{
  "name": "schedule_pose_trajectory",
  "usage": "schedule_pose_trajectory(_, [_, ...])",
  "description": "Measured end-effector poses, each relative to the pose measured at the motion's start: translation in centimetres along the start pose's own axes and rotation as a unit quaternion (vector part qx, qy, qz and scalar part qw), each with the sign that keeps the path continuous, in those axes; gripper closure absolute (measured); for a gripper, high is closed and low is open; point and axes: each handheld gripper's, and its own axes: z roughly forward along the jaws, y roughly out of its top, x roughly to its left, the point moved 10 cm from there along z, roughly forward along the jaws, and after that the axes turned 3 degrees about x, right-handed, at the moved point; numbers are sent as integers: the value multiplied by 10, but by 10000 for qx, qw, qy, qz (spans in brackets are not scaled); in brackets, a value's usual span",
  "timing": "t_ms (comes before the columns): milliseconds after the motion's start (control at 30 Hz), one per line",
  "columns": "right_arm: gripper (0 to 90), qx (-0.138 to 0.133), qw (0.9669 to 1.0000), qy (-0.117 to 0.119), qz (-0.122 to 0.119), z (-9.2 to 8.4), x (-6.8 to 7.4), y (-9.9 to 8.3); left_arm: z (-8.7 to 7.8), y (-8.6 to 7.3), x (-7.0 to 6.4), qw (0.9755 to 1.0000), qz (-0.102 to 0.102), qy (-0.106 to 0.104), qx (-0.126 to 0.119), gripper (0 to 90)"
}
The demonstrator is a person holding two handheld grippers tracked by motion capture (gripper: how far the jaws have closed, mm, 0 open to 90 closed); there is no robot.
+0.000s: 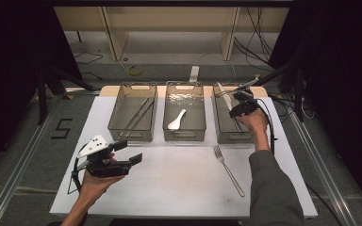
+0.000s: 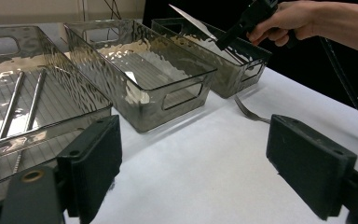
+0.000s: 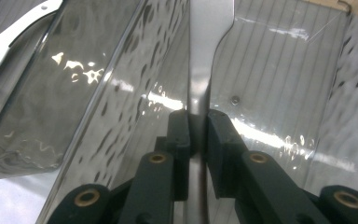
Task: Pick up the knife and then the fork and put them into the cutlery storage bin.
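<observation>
The right gripper [image 1: 239,102] is clamped on a table knife [image 3: 204,70], and from its own camera the grip is plain: the two black jaws press on the flat steel handle from either side, with the metal running straight up between them and widening into the blade above. The handle carries on below the jaws as well, so they hold it partway along, not at its end.

In the high view that gripper hangs over the right-hand bin [image 1: 226,134] of three smoky clear plastic bins set in a row at the far side of the white table [image 1: 179,188]. The knife [image 1: 223,92] points up and away from the person, blade tip above the bin's far rim. In the left gripper view the knife [image 2: 193,22] slants upward, its blade clear of the bin's walls.

The left gripper [image 1: 122,153] sits low near the table's front left, held in the left hand, its jaws spread wide with only bare table between them.

A fork [image 1: 228,170] lies on the table just in front of the right bin. The middle bin [image 1: 185,134] holds a white spoon [image 1: 176,121], and the left bin [image 1: 131,132] holds a pair of metal chopsticks [image 1: 139,115].
</observation>
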Motion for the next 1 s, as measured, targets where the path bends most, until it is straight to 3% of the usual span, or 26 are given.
schedule_pose_trajectory(267, [807, 69, 10000, -16, 50, 8, -6, -8, 0, 0, 0, 10000, 0, 10, 13, 178])
schedule_pose_trajectory(533, [791, 198, 9995, 23, 252, 12, -5, -11, 0, 0, 1, 10000, -5, 16, 18, 178])
schedule_pose_trajectory(667, [720, 5, 9993, 187, 317, 8, -2, -5, 0, 0, 1, 10000, -5, 16, 18, 178])
schedule_pose_trajectory(800, [679, -93, 9993, 208, 312, -1, 1, 1, 0, 0, 0, 10000, -5, 11, 16, 178])
schedule_pose_trajectory(1000, [587, -84, 9994, 224, 233, -6, 4, -1, 0, -1, 0, 10000, -4, 13, 22, 178])
